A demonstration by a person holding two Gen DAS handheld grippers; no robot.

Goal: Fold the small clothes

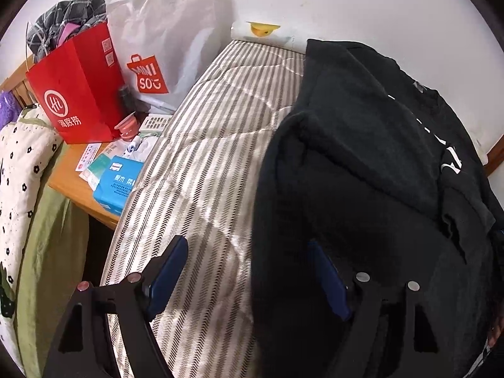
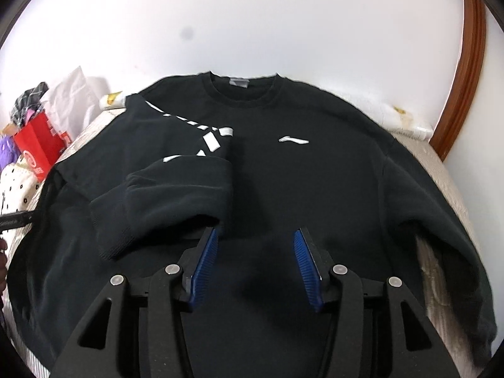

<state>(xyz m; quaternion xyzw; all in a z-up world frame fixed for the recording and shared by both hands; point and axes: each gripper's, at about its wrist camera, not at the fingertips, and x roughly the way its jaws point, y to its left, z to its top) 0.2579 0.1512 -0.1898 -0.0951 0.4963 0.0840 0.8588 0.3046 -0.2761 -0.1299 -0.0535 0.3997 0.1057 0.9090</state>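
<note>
We hold both hand-held grippers spread apart: left (image 1: 249,271) at the black sweatshirt's (image 2: 315,170) edge, right (image 2: 255,252) low centre above it.

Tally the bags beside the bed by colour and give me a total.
Red paper bag: 1
White plastic bag: 1
Total: 2
</note>
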